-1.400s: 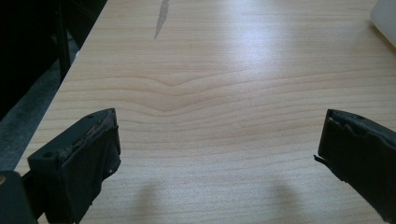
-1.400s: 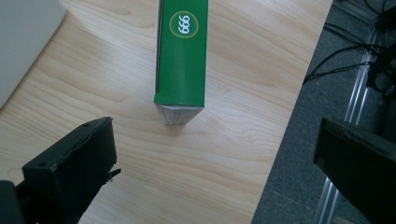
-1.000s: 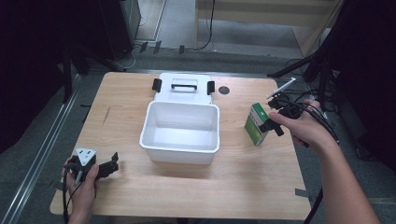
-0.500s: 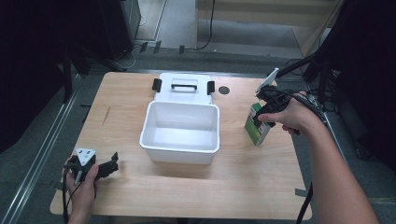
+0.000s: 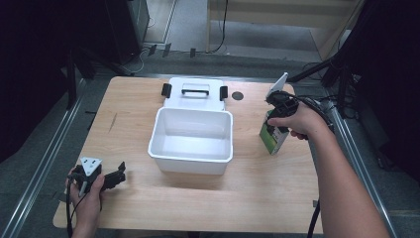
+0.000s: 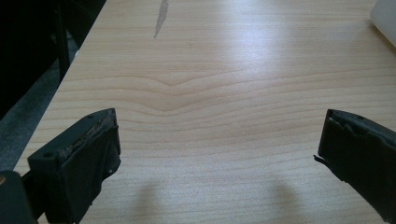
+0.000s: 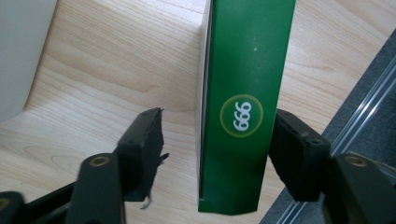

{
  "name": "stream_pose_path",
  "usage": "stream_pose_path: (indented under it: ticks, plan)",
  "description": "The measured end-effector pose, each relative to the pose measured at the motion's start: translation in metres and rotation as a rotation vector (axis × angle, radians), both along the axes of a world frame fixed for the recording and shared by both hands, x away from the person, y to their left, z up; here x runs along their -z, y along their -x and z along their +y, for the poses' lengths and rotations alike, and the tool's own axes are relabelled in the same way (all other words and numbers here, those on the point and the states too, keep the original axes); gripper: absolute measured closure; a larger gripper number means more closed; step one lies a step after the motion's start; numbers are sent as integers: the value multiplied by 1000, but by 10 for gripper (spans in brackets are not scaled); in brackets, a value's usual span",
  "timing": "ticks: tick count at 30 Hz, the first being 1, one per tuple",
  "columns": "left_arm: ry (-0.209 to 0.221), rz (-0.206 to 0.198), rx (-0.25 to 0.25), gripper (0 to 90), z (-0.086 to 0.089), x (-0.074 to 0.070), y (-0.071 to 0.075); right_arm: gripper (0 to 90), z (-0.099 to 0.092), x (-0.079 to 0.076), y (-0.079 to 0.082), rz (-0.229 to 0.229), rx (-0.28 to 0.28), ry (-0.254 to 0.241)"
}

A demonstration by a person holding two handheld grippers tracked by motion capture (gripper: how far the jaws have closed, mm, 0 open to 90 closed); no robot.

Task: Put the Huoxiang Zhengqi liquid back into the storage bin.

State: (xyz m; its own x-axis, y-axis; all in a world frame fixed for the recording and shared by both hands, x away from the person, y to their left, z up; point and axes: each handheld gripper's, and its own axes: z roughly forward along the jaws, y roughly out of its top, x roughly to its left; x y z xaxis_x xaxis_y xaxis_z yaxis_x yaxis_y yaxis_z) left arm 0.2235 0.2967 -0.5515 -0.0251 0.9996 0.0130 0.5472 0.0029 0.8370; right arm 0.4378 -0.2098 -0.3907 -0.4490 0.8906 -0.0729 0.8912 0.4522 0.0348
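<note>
A green carton (image 5: 271, 139) with a white side stands upright on the table right of the white bin (image 5: 190, 162). My right gripper (image 5: 278, 108) comes down over its top, open. In the right gripper view the carton (image 7: 243, 93), marked 999, sits between the jaws. One finger (image 7: 142, 140) is a gap away from it and the other finger (image 7: 292, 144) is at its edge. My left gripper (image 5: 117, 174) rests open near the table's front left corner, with bare wood between its fingers (image 6: 88, 149).
The bin's white lid (image 5: 195, 94), with a handle and black latches, lies flat behind the bin. A small dark disc (image 5: 237, 95) sits beside the lid. A metal rail (image 5: 354, 163) runs along the table's right edge, close to the carton.
My right hand has swung from the carton's right side to above it, bringing the jaws down around its top. The left gripper has not moved.
</note>
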Motion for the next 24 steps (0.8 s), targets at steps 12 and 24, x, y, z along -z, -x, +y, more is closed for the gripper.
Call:
stream_pose_path:
  ticks: [12,24]
  plan:
    - [1,1,0,0,0,0,0,542,-3,11,-6,16,51,-44]
    - [-5,2,0,0,0,0,0,646,-11,4,-2,-24,28,-74]
